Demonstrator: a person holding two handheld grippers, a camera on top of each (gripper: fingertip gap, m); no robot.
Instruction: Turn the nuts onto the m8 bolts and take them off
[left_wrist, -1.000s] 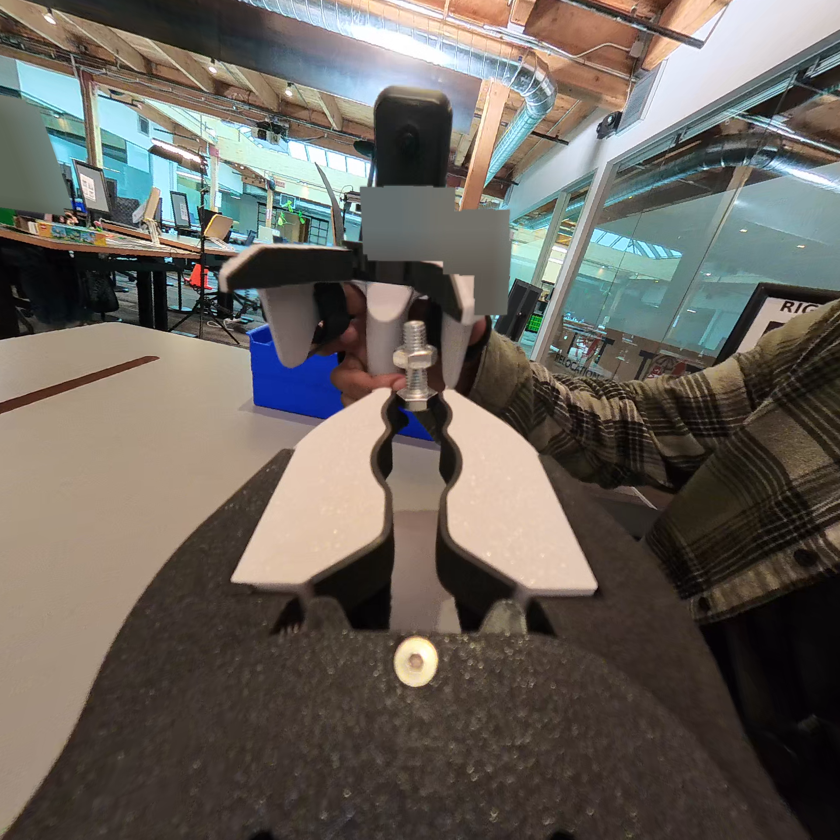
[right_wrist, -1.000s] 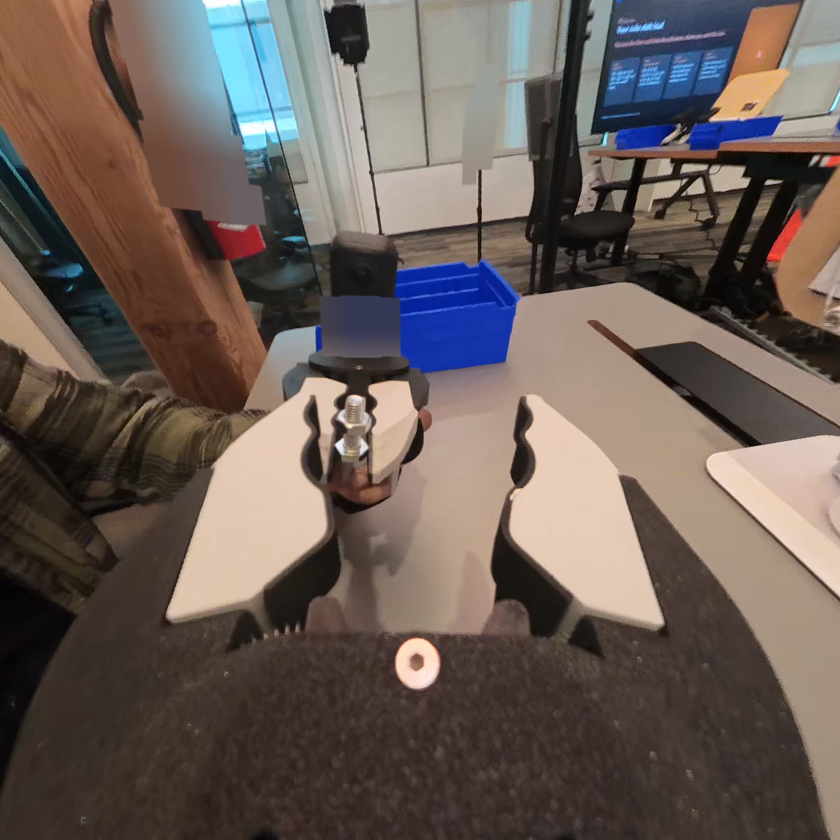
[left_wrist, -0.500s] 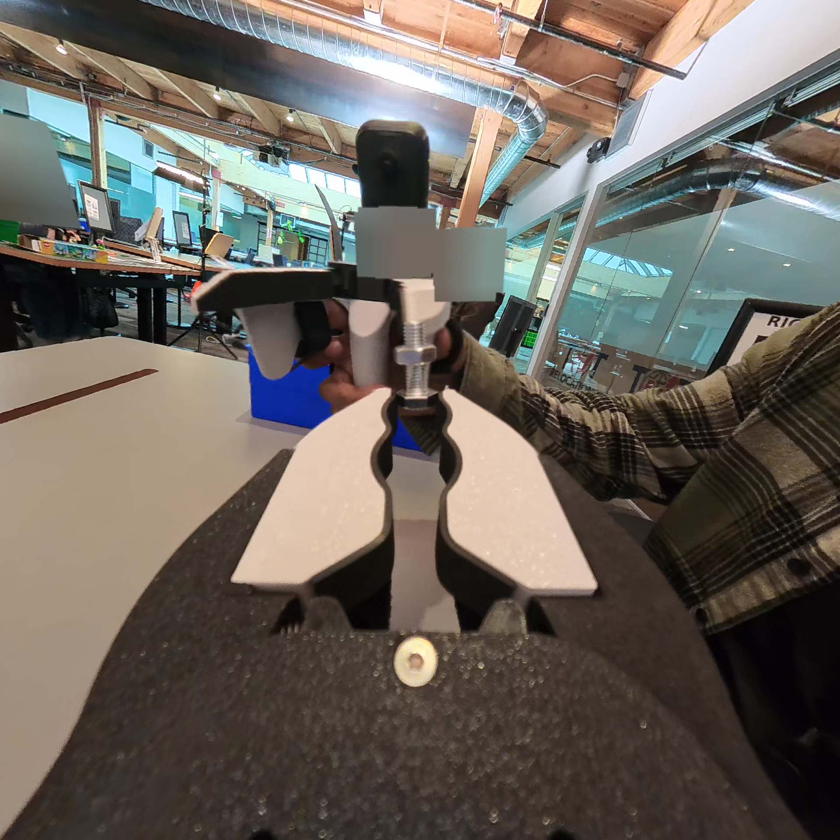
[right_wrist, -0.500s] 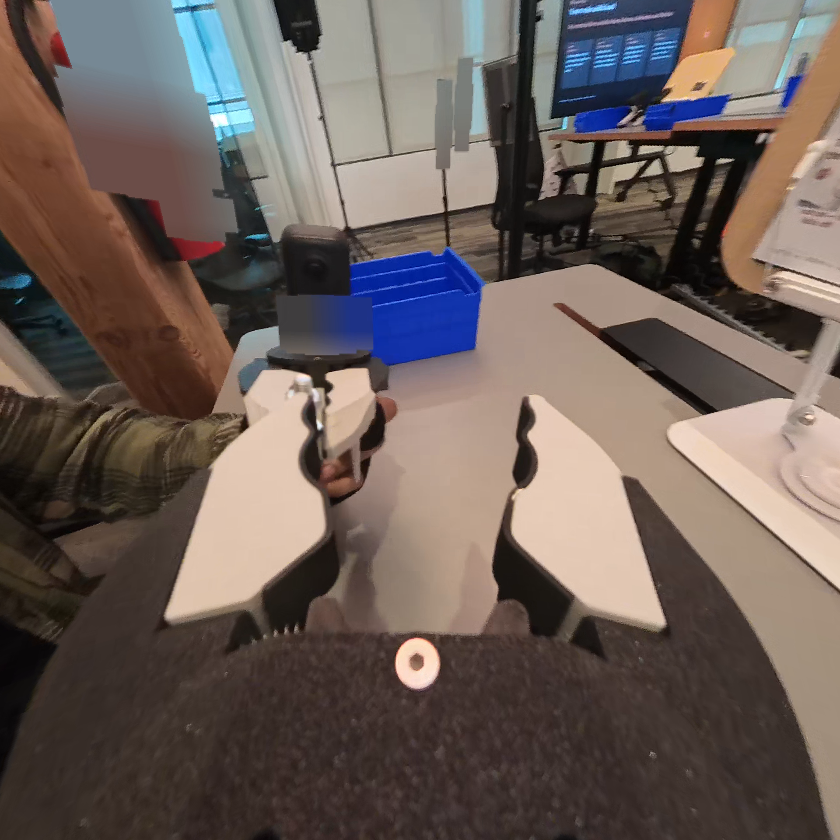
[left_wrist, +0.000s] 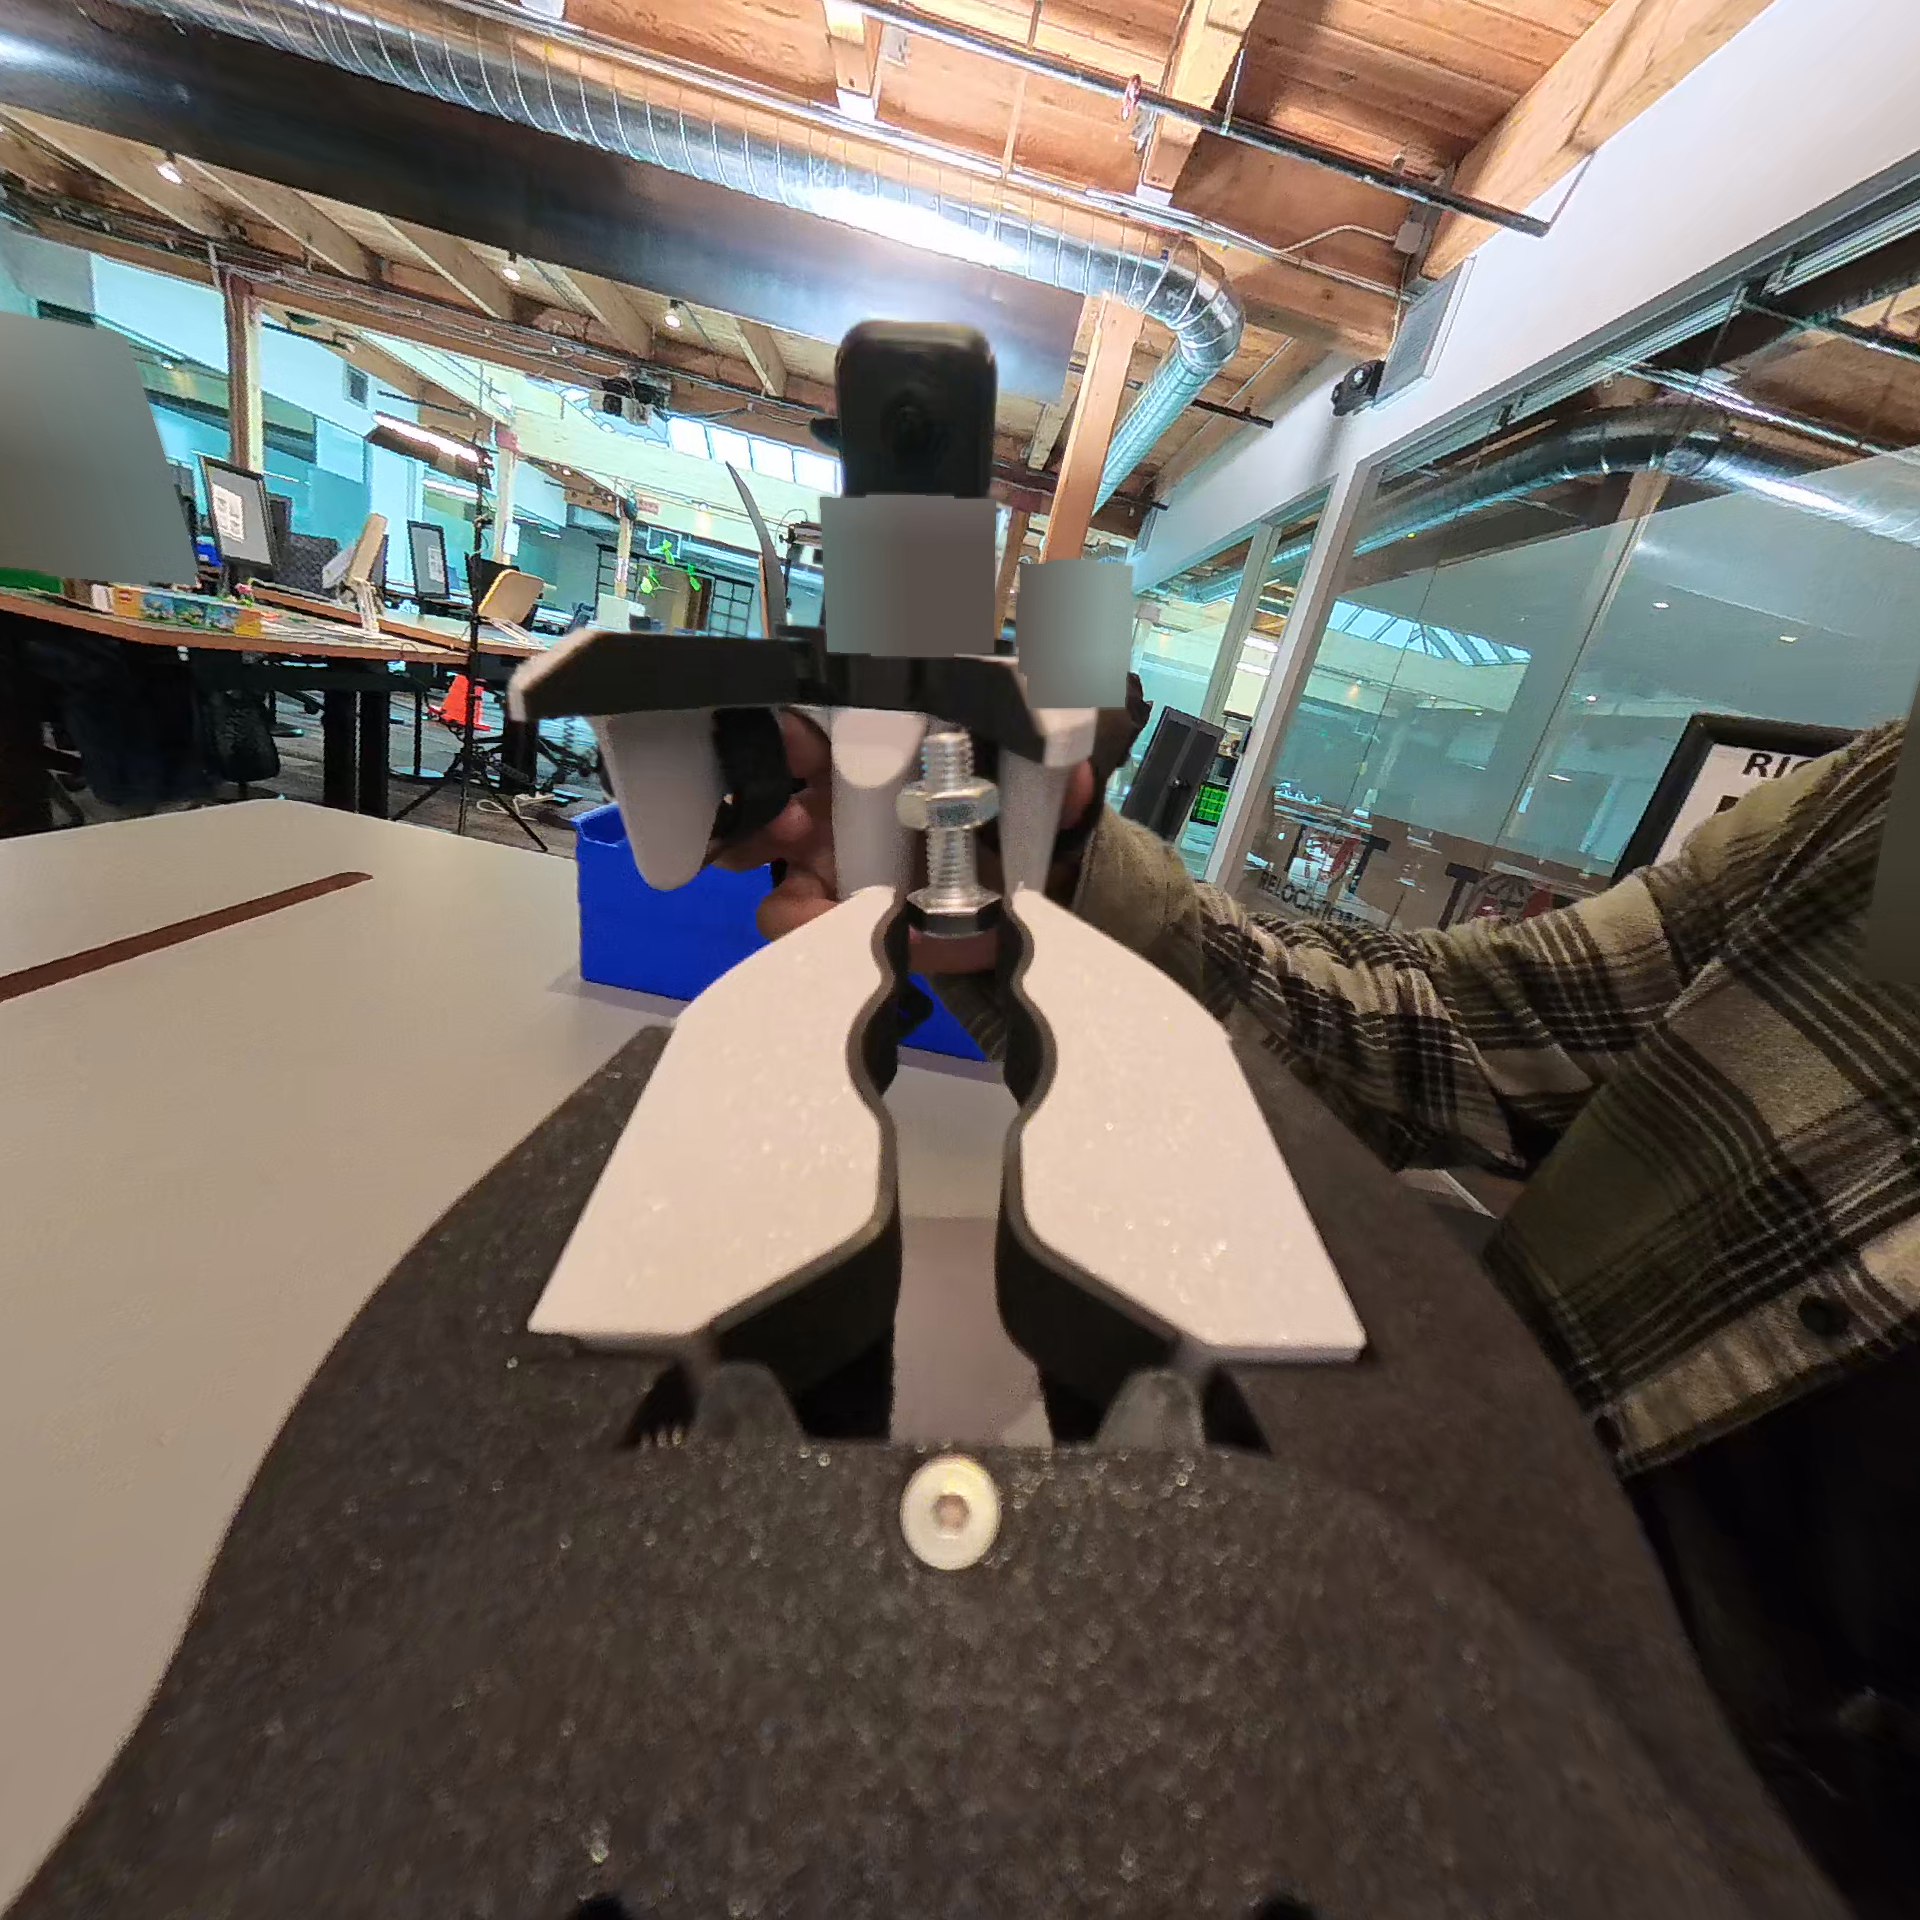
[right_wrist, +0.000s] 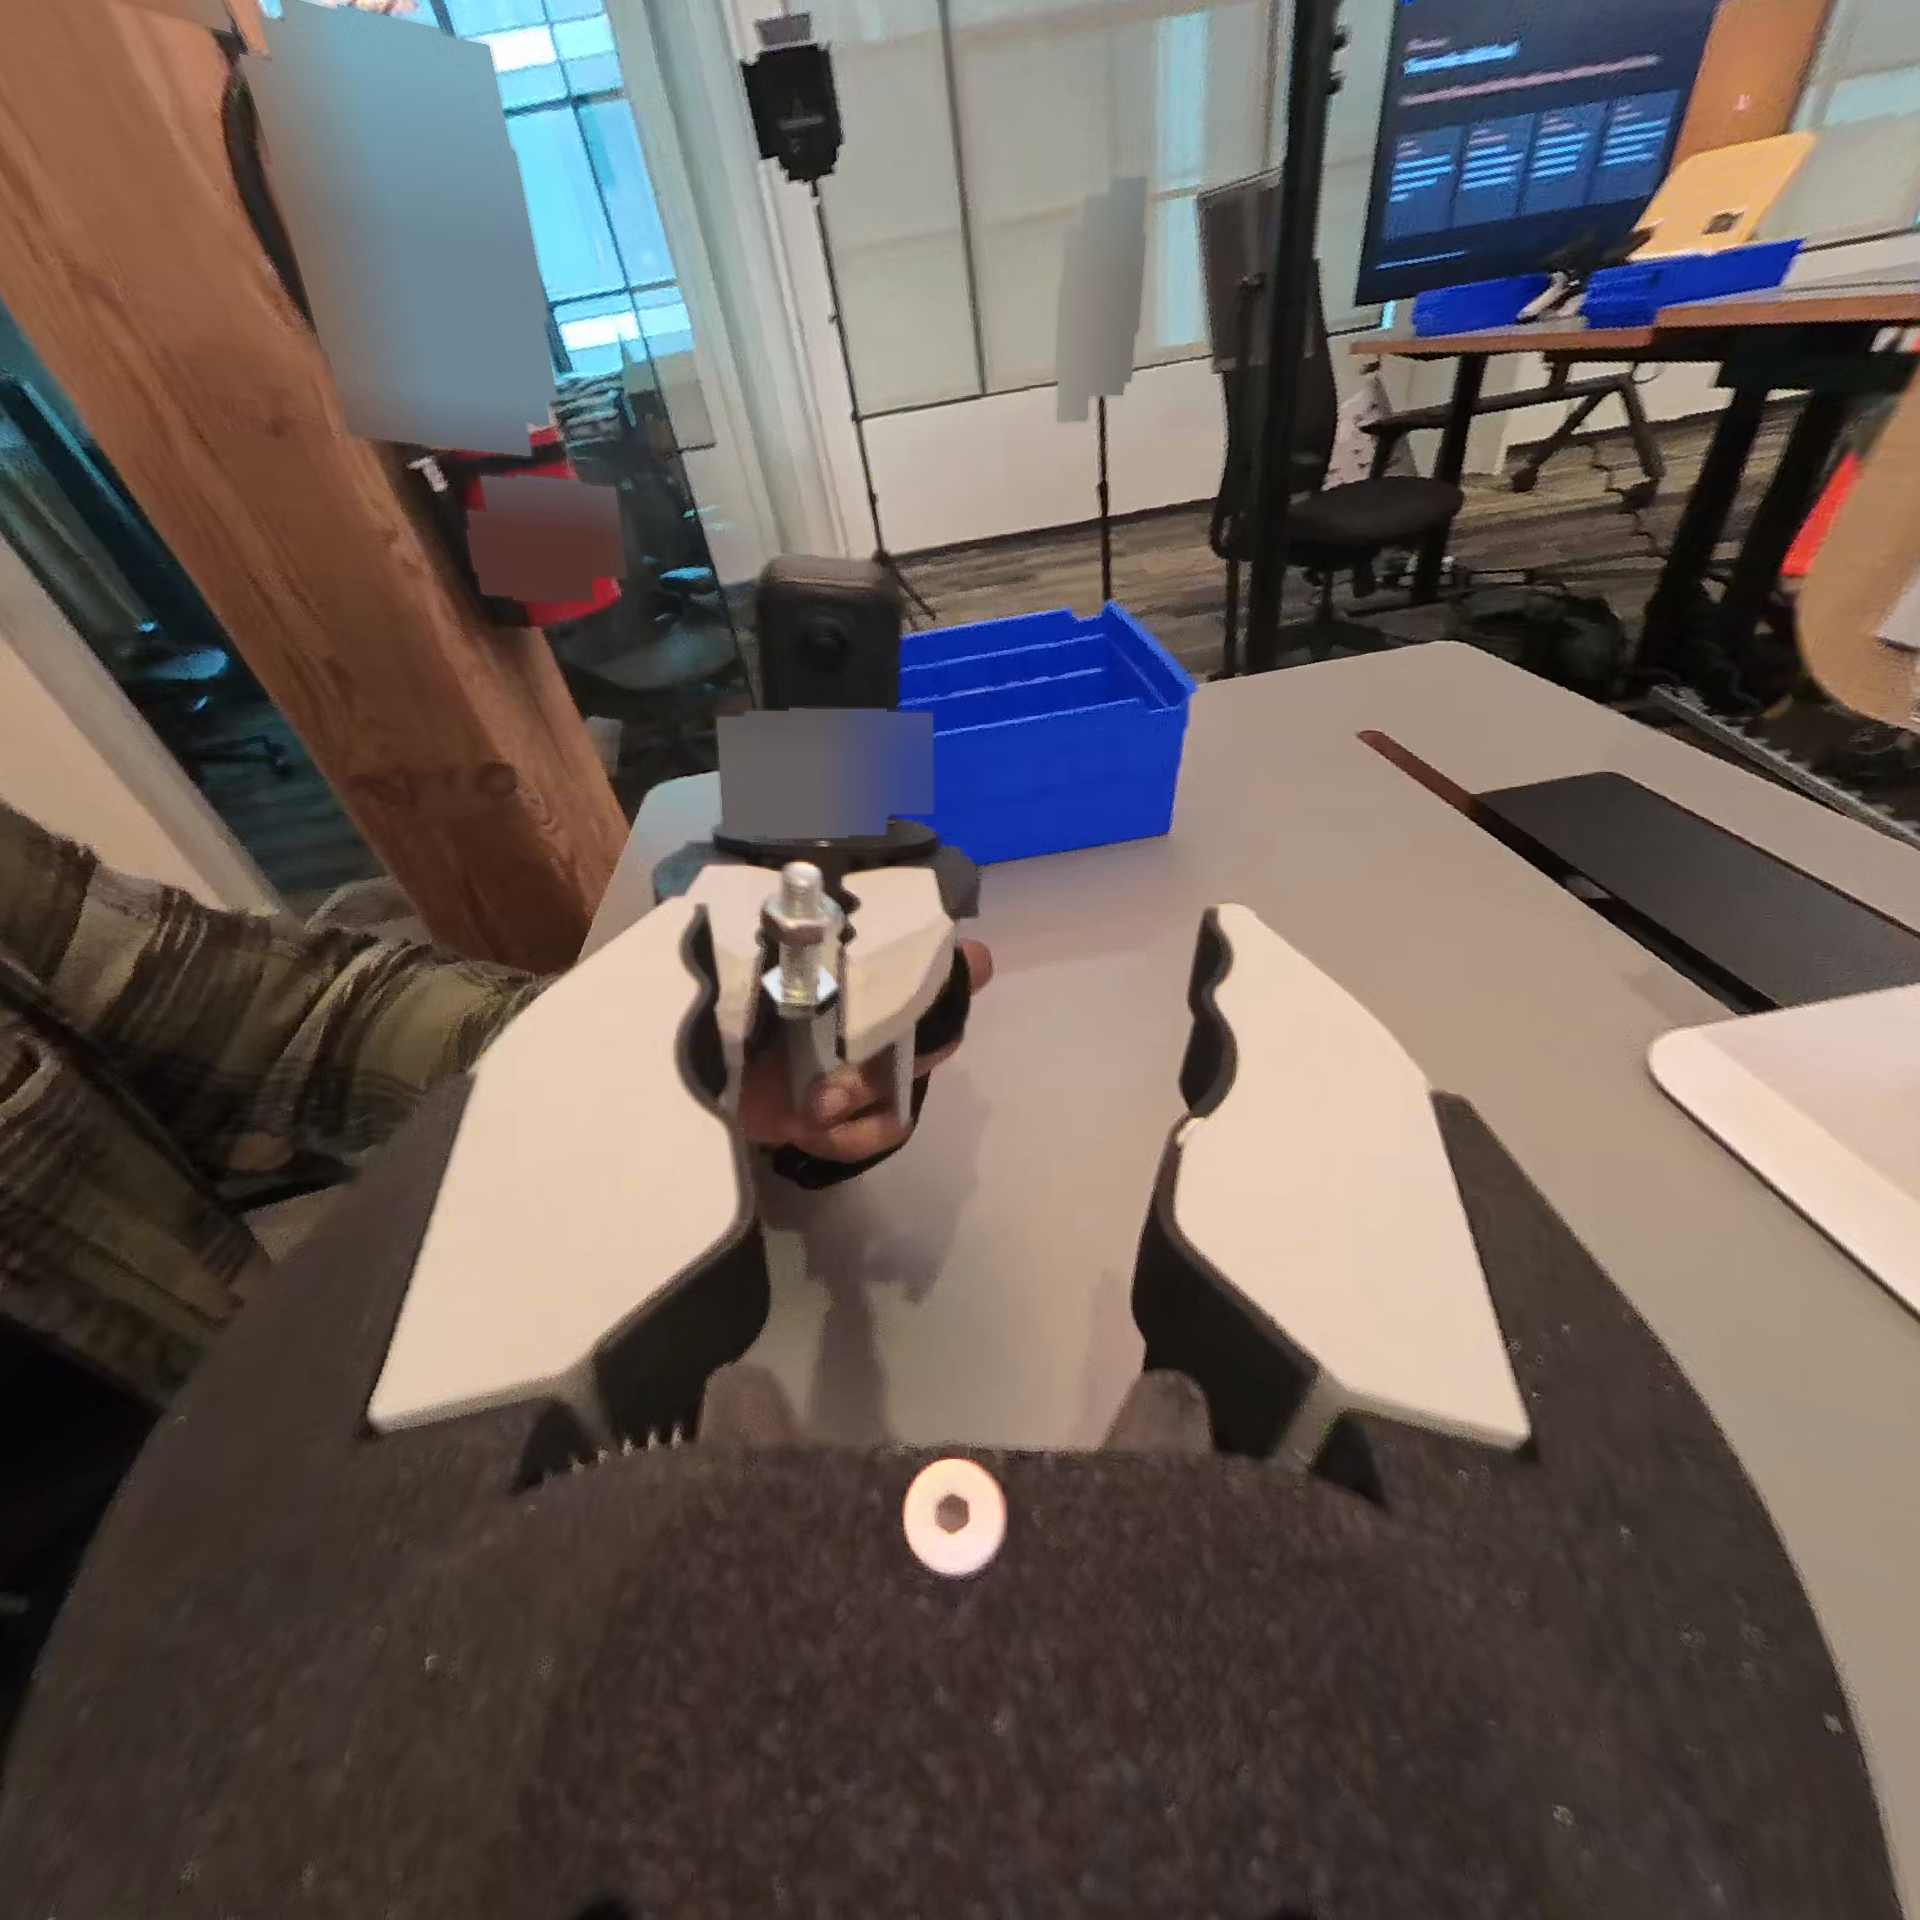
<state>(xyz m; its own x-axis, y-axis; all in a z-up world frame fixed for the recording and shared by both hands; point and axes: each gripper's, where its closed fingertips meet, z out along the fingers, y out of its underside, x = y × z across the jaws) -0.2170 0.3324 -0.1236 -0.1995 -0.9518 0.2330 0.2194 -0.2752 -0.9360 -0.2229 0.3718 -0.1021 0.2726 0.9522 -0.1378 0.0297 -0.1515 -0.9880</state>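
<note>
A: Currently, what does the left gripper (left_wrist: 948, 914) pinch?

B: The hex head of the bolt (left_wrist: 943, 862); the shaft stands upright above its fingertips.

A: And the nut (left_wrist: 943, 805)?

B: High on the thread, toward the bolt's upper end.

A: The right gripper (right_wrist: 951, 977)?

B: Spread wide and empty; the bolt stands near its left finger, so a leftward shift seems needed.

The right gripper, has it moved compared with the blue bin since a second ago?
Yes. In the left wrist view the right gripper sits lower against the blue bin, its finger overlapping the rim.
</note>
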